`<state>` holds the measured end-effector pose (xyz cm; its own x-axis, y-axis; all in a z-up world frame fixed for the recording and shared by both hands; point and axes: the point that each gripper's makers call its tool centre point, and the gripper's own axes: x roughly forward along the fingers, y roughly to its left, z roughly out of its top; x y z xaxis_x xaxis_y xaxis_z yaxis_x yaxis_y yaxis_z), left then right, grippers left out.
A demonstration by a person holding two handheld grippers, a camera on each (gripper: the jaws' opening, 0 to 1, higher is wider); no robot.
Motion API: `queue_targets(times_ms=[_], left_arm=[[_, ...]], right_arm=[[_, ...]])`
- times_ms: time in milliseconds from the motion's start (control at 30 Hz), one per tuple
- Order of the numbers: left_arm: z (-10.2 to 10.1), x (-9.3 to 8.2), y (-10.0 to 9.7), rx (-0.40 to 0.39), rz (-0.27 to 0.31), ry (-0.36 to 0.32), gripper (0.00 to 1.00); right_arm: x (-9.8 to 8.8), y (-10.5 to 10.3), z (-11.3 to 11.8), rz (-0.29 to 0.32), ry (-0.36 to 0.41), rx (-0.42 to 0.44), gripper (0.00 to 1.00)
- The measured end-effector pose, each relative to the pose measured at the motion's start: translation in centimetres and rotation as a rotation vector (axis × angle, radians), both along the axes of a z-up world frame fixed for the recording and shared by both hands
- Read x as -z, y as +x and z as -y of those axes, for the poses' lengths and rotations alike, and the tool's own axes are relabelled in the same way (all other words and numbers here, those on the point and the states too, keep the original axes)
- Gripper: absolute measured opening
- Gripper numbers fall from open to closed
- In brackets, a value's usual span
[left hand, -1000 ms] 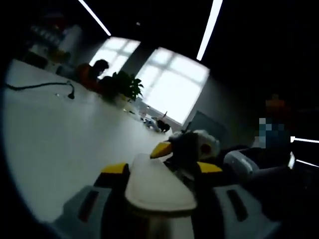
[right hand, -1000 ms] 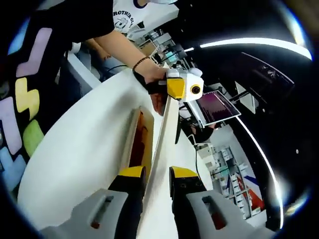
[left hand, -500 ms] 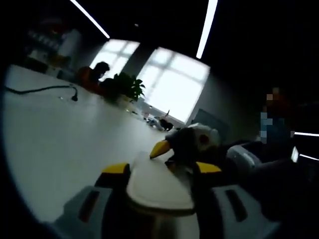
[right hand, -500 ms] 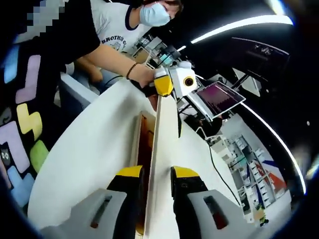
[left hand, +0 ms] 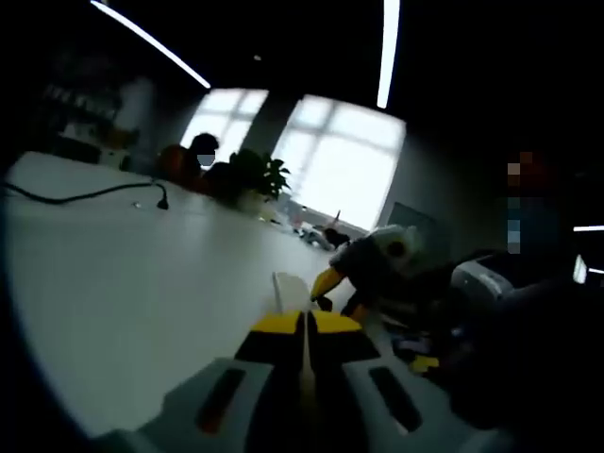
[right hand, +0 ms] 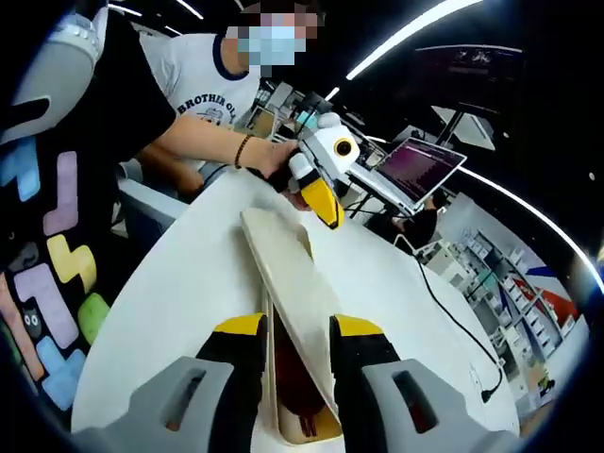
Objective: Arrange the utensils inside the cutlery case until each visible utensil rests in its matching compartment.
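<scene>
In the right gripper view, the cream cutlery case lies lengthwise on the white table. Its lid is tilted up, showing a dark red inside. No utensils can be made out in there. My right gripper is shut on the case's near end, one jaw on each side. My left gripper, held by a person's hand, pinches the lid's far end. In the left gripper view my left gripper is shut on a thin cream lid edge. The right gripper sits just beyond it.
A person in a white printed T-shirt stands at the table's far end, with a laptop beside. A black cable runs along the table's right side. Another cable and a plant are at the table's far side.
The lid has swung from edge-on to tilted open, showing the red inside. My left jaws, earlier wide around the case end, now pinch the thin lid edge.
</scene>
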<state>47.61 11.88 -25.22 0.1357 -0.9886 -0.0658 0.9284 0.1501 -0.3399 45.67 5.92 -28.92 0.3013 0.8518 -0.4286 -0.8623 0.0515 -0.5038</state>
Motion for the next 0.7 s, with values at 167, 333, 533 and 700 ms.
queue_targets(times_ms=[167, 333, 533, 700], left_arm=[[0.1, 0.5, -0.3, -0.003, 0.018, 0.048, 0.03], [-0.2, 0.4, -0.5, -0.001, 0.037, 0.081, 0.03], [-0.4, 0.1, -0.1, -0.030, 0.091, 0.137, 0.07], [-0.2, -0.2, -0.2, -0.033, 0.088, 0.192, 0.12]], right_arm=[[-0.3, 0.2, 0.5, -0.012, 0.018, 0.016, 0.27], [-1.0, 0.5, 1.0, -0.026, 0.041, 0.034, 0.27], [-1.8, 1.1, 1.7, -0.023, 0.057, 0.066, 0.28], [-3.1, 2.0, 3.1, -0.062, 0.112, 0.119, 0.28]])
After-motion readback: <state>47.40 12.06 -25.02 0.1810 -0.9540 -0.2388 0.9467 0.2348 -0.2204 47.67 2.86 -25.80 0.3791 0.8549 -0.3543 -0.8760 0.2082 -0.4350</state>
